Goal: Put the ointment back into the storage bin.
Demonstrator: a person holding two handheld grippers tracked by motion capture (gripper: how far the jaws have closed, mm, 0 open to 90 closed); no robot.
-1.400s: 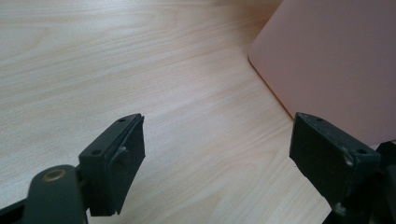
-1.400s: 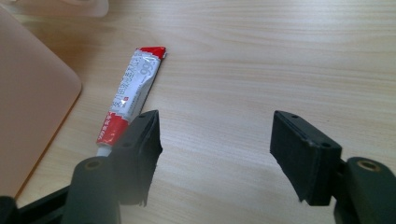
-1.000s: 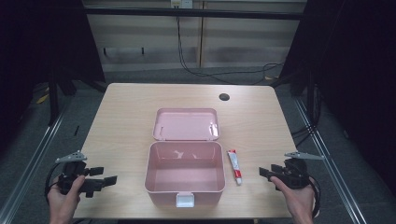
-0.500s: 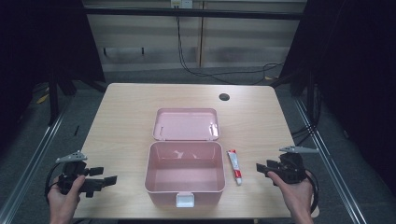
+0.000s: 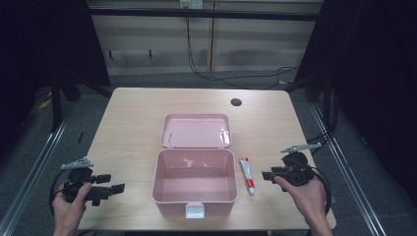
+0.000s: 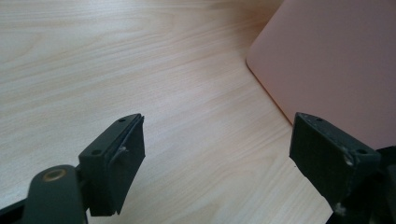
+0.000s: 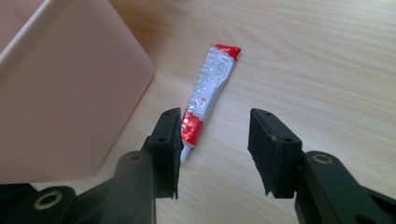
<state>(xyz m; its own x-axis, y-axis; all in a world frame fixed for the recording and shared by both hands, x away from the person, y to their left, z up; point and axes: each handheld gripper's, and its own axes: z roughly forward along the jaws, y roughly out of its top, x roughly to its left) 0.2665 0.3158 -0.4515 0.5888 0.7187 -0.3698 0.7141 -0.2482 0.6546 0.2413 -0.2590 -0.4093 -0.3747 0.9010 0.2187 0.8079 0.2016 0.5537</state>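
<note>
An open pink box (image 5: 156, 178) stands at the table's front middle, with its lid (image 5: 195, 131) lying flat behind it. A white and red tube (image 5: 247, 174) lies just right of the box. My right gripper (image 5: 267, 175) hovers right of the tube, pointing at it. Its jaws have just been closing and stand half apart with nothing between them. In the right gripper view (image 7: 215, 135) the tube (image 7: 210, 88) lies on the wood just ahead, its cap end beside the left jaw. My left gripper (image 5: 112, 183) is open left of the box (image 6: 336, 65), empty (image 6: 217, 144).
The wooden table (image 5: 128, 128) has a round hole (image 5: 236, 102) near its far right. Bare wood lies on both sides of the box. Metal rails and cables run along the dark floor around the table.
My right gripper has moved left toward the tube and risen a little, and its jaws have narrowed. The left gripper, box and tube have stayed put.
</note>
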